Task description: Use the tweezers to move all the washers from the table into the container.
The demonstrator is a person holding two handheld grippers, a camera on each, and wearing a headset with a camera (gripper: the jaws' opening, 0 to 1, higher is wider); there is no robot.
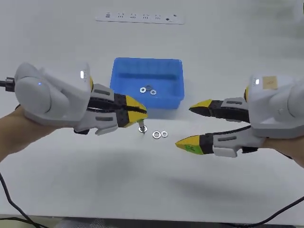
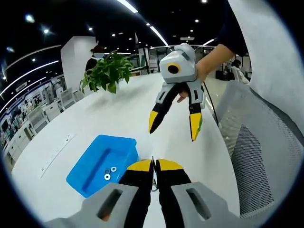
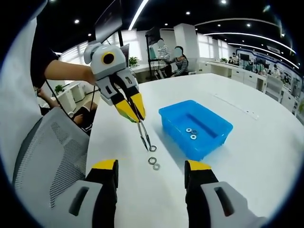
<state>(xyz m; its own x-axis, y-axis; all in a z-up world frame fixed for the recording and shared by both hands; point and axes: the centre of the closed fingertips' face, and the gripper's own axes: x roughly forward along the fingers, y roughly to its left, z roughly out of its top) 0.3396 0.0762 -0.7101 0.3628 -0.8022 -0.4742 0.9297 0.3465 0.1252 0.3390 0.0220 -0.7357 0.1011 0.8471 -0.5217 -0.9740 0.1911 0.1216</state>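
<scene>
Left gripper (image 1: 141,113) is clamping shut on the tweezers (image 1: 141,126), their tips meeting a washer (image 1: 142,129) on the white table (image 1: 142,180). Two loose washers (image 1: 160,135) are lying just at its 3 o'clock. The blue container (image 1: 178,80) is sitting near at 12 o'clock, three inner washers (image 1: 148,90) in it. Right gripper (image 1: 184,126) is hovering at 3 o'clock, jaws spread wide, holding nothing. Bare tabletop is running to the near edge at 6 o'clock. A power strip (image 1: 137,18) is lying at 12 o'clock. The right gripper's tan label (image 1: 269,82) is too blurred to read.

White-bodied left gripper (image 1: 142,114) and right gripper (image 1: 184,126) have black jaws, yellow tips and black cables (image 1: 5,84).
</scene>
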